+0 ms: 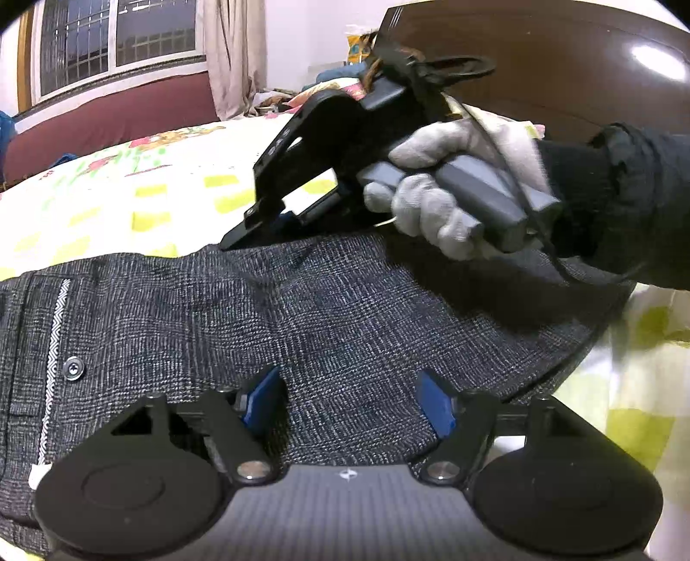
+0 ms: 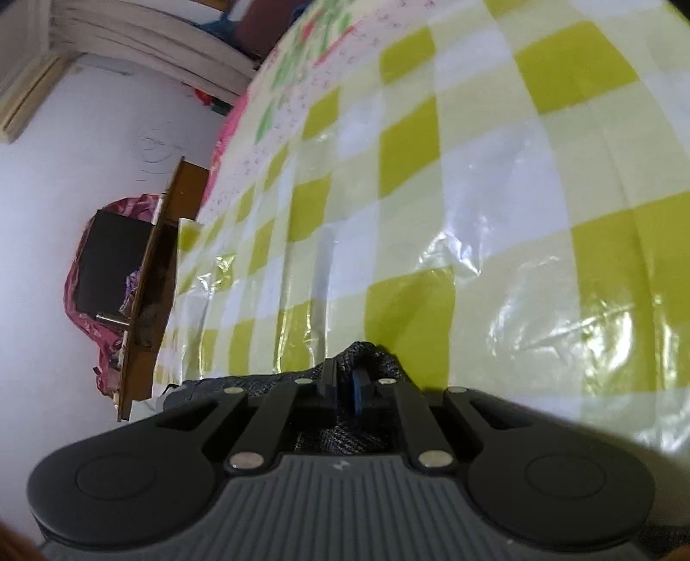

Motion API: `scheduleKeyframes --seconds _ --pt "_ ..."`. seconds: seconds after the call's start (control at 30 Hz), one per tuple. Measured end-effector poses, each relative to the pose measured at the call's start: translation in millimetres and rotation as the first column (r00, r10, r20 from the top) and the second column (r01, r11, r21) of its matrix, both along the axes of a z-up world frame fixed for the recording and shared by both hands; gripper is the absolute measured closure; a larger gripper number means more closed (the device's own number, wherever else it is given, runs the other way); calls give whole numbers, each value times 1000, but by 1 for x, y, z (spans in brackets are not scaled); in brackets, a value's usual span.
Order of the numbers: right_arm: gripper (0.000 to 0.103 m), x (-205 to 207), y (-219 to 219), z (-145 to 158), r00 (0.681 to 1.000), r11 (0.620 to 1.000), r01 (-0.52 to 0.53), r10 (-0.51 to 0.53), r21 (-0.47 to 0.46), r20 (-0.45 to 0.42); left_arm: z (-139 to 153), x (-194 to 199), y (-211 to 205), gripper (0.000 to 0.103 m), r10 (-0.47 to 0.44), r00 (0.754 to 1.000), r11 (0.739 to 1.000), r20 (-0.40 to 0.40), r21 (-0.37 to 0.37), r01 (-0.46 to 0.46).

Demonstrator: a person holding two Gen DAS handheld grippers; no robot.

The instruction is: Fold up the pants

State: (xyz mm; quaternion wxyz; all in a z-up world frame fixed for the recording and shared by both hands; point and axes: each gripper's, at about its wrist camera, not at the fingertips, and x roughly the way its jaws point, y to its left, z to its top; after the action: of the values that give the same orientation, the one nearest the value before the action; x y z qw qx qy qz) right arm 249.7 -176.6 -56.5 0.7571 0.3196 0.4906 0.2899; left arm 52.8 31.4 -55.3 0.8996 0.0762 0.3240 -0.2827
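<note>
Your left gripper point(image 1: 347, 403) hovers over the pants point(image 1: 302, 328) with its blue-padded fingers point(image 1: 435, 403) spread wide and nothing between them. The pants lie flat across the bed on a glossy plastic sheet point(image 2: 474, 194) checked in lime green and white, crinkled where it catches the light. The cloth is a dark grey woven tweed with a fine check. At your left a welt pocket edged in pale herringbone tape point(image 1: 54, 358) runs up the fabric, with a round dark button point(image 1: 73, 370) just beside it.

Your right gripper point(image 2: 345, 384) has its jaws drawn together on a raised ridge of the pants at the far edge; the left camera shows its black tip pressed down at that edge, held by your white-gloved right hand point(image 1: 453, 190) in a dark sleeve.

Off the bed's side, a crumpled magenta plastic bag point(image 2: 92, 328) holds a black box point(image 2: 112, 263), next to a brown wooden board point(image 2: 151, 293). Behind the bed stand a dark polished headboard point(image 1: 560, 64), a barred window point(image 1: 116, 39) and a beige curtain point(image 1: 233, 52).
</note>
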Motion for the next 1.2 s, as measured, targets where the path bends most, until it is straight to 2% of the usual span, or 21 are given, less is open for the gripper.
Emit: scheduleKeyframes --seconds 0.07,0.17,0.2,0.27,0.33,0.43,0.5,0.53,0.6,0.7,0.8,0.97,1.07,1.2 --pt "88 -21 -9 22 995 996 51 -45 -76 90 -1 -3 -1 19 -1 1000 1000 13 11 1" --pt "88 -68 -53 49 974 982 171 -155 -86 165 -2 -7 -2 19 0 1000 1000 20 17 -1" --pt "88 -88 -75 54 962 970 229 -212 -84 170 -1 -6 -4 19 2 1000 1000 22 19 -3" --pt "87 -131 -125 62 919 921 375 -354 -104 174 0 -7 -9 18 5 1000 1000 30 30 -6" --pt "87 -182 -178 66 841 831 536 -508 -148 187 0 -10 -11 18 9 999 999 41 41 -10" --pt "83 -264 -250 66 656 642 755 -729 -138 195 4 -13 -15 19 24 997 997 67 73 -29" --pt "70 -311 -284 63 530 516 848 -823 -123 205 11 -20 -28 19 20 994 994 108 105 -32" --pt "69 -328 -296 60 481 467 877 -852 -116 205 14 -23 -34 19 9 992 993 122 114 -23" --pt "68 -350 -314 51 411 397 911 -890 -108 199 20 -31 -49 19 -31 990 991 140 135 12" --pt "65 -356 -329 35 343 333 939 -922 -86 177 27 -38 -77 19 -101 987 984 126 158 81" --pt "66 -347 -339 16 322 318 947 -938 -48 125 33 -43 -106 19 -166 977 972 132 189 140" --pt "64 -346 -357 15 313 314 949 -945 5 91 41 -44 -136 19 -232 963 954 135 223 198" --pt "63 -342 -362 17 330 334 942 -939 29 94 44 -44 -143 19 -240 962 952 133 228 206" --pt "63 -329 -369 14 298 305 951 -948 48 114 39 -35 -150 19 -219 971 956 94 219 194"
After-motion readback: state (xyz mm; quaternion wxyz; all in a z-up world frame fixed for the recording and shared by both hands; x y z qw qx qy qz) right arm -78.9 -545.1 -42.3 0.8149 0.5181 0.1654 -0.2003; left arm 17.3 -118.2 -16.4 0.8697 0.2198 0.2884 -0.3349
